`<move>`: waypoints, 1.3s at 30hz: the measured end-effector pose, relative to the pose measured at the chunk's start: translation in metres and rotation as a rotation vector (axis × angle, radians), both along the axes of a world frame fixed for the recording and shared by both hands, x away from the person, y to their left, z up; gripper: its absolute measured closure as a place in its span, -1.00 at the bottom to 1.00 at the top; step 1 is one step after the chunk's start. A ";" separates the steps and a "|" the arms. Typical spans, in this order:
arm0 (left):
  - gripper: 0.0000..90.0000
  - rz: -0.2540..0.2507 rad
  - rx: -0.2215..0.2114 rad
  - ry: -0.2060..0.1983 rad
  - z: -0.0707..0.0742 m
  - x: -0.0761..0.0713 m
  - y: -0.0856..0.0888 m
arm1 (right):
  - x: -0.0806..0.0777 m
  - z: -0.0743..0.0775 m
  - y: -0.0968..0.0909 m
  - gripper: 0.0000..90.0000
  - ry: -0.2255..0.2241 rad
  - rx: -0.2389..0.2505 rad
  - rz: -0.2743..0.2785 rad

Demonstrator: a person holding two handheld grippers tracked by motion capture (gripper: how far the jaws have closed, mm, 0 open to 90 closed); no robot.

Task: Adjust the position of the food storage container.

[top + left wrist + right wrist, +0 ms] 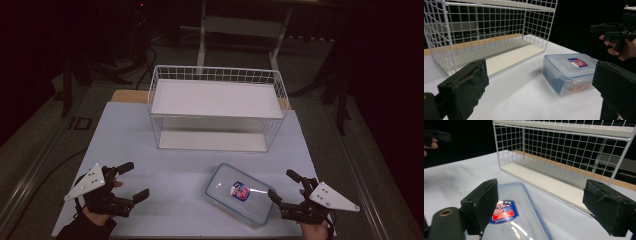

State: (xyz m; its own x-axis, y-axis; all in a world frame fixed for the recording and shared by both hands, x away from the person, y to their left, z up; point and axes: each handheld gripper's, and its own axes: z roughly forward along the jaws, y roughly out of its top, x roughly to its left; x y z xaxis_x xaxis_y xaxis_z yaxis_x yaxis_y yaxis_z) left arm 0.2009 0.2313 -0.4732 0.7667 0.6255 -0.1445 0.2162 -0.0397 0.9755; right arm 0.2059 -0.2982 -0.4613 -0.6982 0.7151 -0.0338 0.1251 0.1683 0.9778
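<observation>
High view, items by size. Table [130,150]: pale top carrying everything listed. Wire shelf rack [217,107]: white, two-tier, at the far centre. Lidded plastic container [241,194]: clear, blue-rimmed, labelled; lies flat near the front edge, right of centre, long axis skewed from near-right to far-left. Right gripper [284,187]: fingers spread wide, gripping nothing, just beside the container's near-right corner, clearly the nearer hand. Left gripper [131,181]: fingers likewise released and bare, well apart from the container, which lies to its right.
</observation>
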 end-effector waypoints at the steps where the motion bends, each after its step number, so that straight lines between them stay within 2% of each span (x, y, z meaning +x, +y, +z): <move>1: -0.99 0.000 0.001 0.001 0.000 0.000 -0.001 | -0.001 0.001 0.000 -0.71 0.001 0.004 -0.002; 4: -0.99 -0.008 0.006 -0.003 0.000 0.000 -0.002 | -0.002 0.003 0.001 -0.72 0.027 0.033 0.018; 7: -0.99 -0.009 0.010 -0.013 0.002 -0.001 -0.003 | -0.004 0.008 0.003 -0.72 0.035 0.016 0.027; 8: -0.99 -0.009 0.009 -0.015 0.002 -0.001 -0.003 | -0.006 0.012 0.003 -0.72 0.043 0.029 0.045; 13: -0.99 0.000 0.007 -0.025 0.004 -0.002 -0.002 | -0.007 0.015 -0.001 -0.72 0.080 0.027 0.063; 16: -0.99 0.000 0.014 -0.027 0.004 -0.002 -0.003 | -0.009 0.014 -0.004 -0.71 0.102 -0.003 0.036; 18: -0.99 0.000 0.015 -0.029 0.004 -0.002 -0.004 | -0.010 0.012 -0.006 -0.70 0.127 -0.007 0.055; 21: -0.99 -0.003 0.019 -0.026 0.003 -0.002 -0.005 | -0.012 0.006 -0.008 -0.64 0.170 -0.021 0.043; 22: -0.99 -0.003 0.023 -0.026 0.003 -0.002 -0.005 | -0.012 0.006 -0.008 -0.64 0.170 -0.021 0.043; 24: -0.99 -0.007 0.024 -0.025 0.002 -0.001 -0.006 | -0.013 0.002 -0.012 -0.41 0.192 -0.033 0.046; 25: -0.99 -0.007 0.025 -0.026 0.002 -0.002 -0.006 | -0.013 -0.001 -0.013 -0.36 0.203 -0.045 0.042; 27: -0.99 -0.010 0.026 -0.027 0.002 -0.002 -0.006 | -0.015 -0.006 -0.016 -0.04 0.214 -0.073 0.034; 28: -0.99 -0.011 0.024 -0.027 0.002 -0.002 -0.006 | -0.016 -0.009 -0.017 0.03 0.221 -0.087 0.034; 29: -0.99 -0.011 0.023 -0.027 0.002 -0.002 -0.006 | -0.016 -0.015 -0.018 0.25 0.244 -0.111 0.033; 30: -0.99 -0.012 0.022 -0.028 0.002 -0.002 -0.006 | -0.016 -0.015 -0.018 0.25 0.244 -0.111 0.033; 31: -0.99 -0.015 0.019 -0.029 0.001 -0.001 -0.007 | -0.016 -0.021 -0.019 0.43 0.269 -0.142 0.030; 33: -0.99 -0.017 0.021 -0.027 0.001 -0.001 -0.007 | -0.016 -0.024 -0.019 0.49 0.285 -0.153 0.035; 35: -0.99 -0.022 0.019 -0.026 0.000 -0.001 -0.008 | -0.016 -0.028 -0.019 0.65 0.307 -0.194 0.043; 38: -0.99 -0.029 0.028 -0.025 -0.001 -0.001 -0.010 | -0.017 -0.031 -0.021 0.84 0.325 -0.221 0.055; 39: -0.99 -0.033 0.029 -0.024 -0.001 0.000 -0.010 | -0.016 -0.035 -0.023 0.95 0.347 -0.242 0.043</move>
